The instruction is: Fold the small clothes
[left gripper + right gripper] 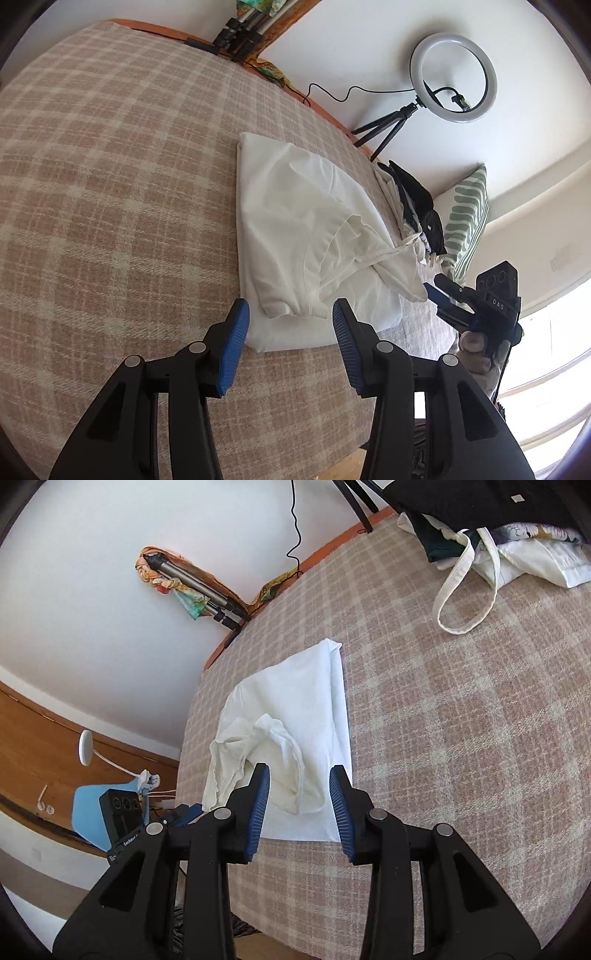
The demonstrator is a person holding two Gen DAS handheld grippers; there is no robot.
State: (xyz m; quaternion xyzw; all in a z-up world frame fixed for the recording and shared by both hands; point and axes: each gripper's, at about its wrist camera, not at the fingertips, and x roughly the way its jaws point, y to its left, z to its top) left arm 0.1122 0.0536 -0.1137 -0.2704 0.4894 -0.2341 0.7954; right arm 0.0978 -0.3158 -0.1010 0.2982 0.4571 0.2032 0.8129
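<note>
Your left gripper hung just above the bed with its blue ribbed pads spread wide and nothing between them. Just past its fingertips lay the white cotton T-shirt, partly folded into a rough rectangle on the beige-and-cream checked blanket. One sleeve was flipped over onto the body of the shirt, and the near hem bunched into a small roll close to your left fingers.

Your right gripper was also spread wide and held nothing. Through its wrist camera the same T-shirt sat directly ahead, with the rumpled sleeve showing between the two pads, though whether the pads touched the fabric could not be told. From the left wrist view, your right gripper appeared at the far edge of the shirt, its blue tip just beside the loose sleeve end.

Beyond the shirt, a pile of other clothes, black and white pieces, rested near the far corner of the blanket, with a cream fabric strap looping out from it. A green-and-white patterned cushion leaned behind that pile. A white ring light on a black tripod stood against the white wall, and a folded grey tripod wrapped in a colourful scarf leaned there too.
</note>
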